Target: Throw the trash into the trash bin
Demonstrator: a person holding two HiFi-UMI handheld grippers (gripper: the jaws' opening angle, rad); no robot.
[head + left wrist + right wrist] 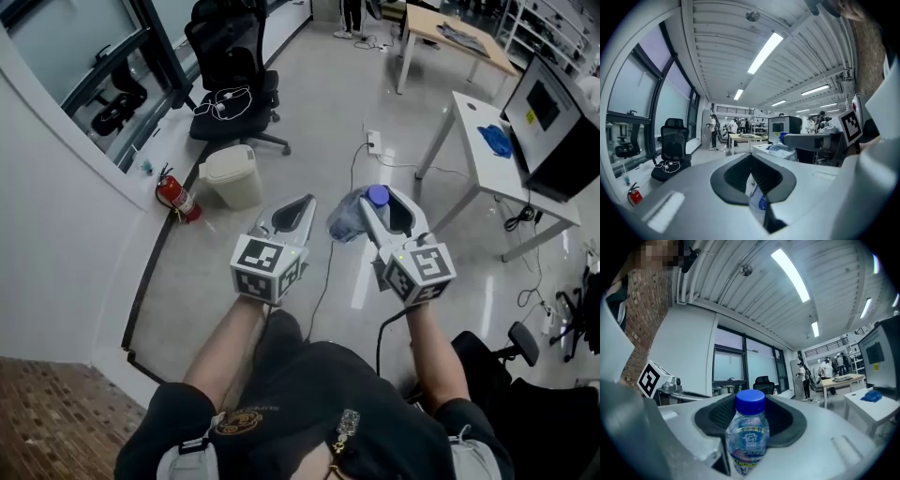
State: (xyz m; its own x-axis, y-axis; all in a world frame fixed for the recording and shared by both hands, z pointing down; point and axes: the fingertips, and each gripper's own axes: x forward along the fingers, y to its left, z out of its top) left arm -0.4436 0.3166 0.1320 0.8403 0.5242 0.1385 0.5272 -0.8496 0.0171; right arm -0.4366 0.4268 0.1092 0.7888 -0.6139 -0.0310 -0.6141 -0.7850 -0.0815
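Note:
In the head view my right gripper (380,202) is shut on a clear plastic bottle (349,219) with a blue cap, held out over the floor. The right gripper view shows that bottle (749,439) upright between the dark pads, cap on top. My left gripper (292,214) is beside it, jaws nearly together. In the left gripper view a clear plastic piece with blue print (759,200) sits pinched low in the narrow gap. The beige lidded trash bin (232,175) stands on the floor ahead and to the left of both grippers.
A red fire extinguisher (176,197) leans by the wall left of the bin. Behind the bin is a black office chair (234,89). White tables (487,141) and a monitor stand at the right, with a cable and power strip (373,142) on the floor.

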